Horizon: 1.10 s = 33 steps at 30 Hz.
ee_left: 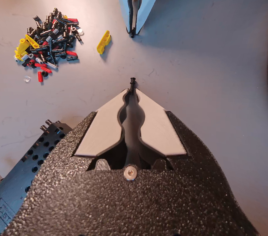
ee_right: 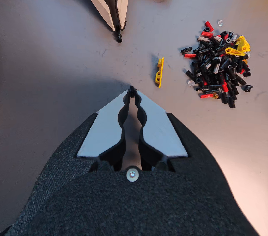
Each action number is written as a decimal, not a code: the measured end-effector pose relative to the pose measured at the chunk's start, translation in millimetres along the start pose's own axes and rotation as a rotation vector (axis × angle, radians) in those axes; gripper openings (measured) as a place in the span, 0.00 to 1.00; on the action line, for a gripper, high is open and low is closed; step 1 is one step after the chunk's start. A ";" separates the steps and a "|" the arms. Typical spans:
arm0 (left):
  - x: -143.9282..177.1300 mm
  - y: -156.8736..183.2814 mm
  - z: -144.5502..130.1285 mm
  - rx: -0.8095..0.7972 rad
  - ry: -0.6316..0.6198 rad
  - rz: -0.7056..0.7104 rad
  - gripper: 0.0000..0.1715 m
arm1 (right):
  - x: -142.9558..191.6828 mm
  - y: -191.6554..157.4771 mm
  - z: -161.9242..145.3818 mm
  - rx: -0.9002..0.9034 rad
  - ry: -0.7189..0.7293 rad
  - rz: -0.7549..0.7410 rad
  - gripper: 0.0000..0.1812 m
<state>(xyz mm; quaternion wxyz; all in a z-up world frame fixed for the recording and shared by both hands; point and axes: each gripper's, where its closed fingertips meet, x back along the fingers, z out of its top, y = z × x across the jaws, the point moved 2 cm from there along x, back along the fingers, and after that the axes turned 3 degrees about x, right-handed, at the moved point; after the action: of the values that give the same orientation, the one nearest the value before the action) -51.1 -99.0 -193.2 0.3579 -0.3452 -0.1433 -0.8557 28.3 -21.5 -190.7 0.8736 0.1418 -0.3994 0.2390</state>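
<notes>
Black connector pin point(ee_left: 132, 82): pinched at tip of left gripper point(ee_left: 131, 91), jaws closed on it, most of pin protruding forward over grey table point(ee_left: 203, 62).
Second black pin point(ee_right: 132, 91): clamped in right gripper point(ee_right: 132, 94), jaws narrow, short end showing.
Grippers face each other, tips well apart, pins not touching.
Yellow beam point(ee_left: 103, 42): loose on table between grippers and pile.
Pile of small parts point(ee_left: 47, 43): black, red, grey, yellow; near beam, apart from both grippers.
Black perforated block point(ee_left: 37, 155): beside left gripper body, pegs at its end.
Progress: cannot judge; both pins lifted, nothing joined.
</notes>
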 end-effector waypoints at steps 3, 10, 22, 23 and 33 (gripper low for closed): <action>0.4 -1.8 0.5 0.005 0.003 0.013 0.05 | 2.7 -3.7 4.7 0.096 0.047 -0.027 0.02; 13.4 4.9 26.0 0.098 0.180 -0.083 0.10 | 16.9 -6.4 33.8 0.268 0.210 -0.162 0.02; 19.3 8.6 53.3 0.325 0.358 -0.231 0.14 | 16.7 30.6 60.7 0.295 0.235 -0.464 0.02; 18.4 5.4 49.4 0.314 0.332 -0.200 0.14 | 14.5 47.7 56.5 0.247 0.205 -0.498 0.02; 11.5 -0.4 3.8 0.101 0.038 -0.041 0.17 | -0.5 105.7 32.6 0.113 0.120 -0.568 0.10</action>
<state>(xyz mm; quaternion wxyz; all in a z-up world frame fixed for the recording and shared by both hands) -55.3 -102.7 -182.4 0.3598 -0.3073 -0.1867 -0.8609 -48.6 53.4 -164.2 0.9183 0.2821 -0.2774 0.0146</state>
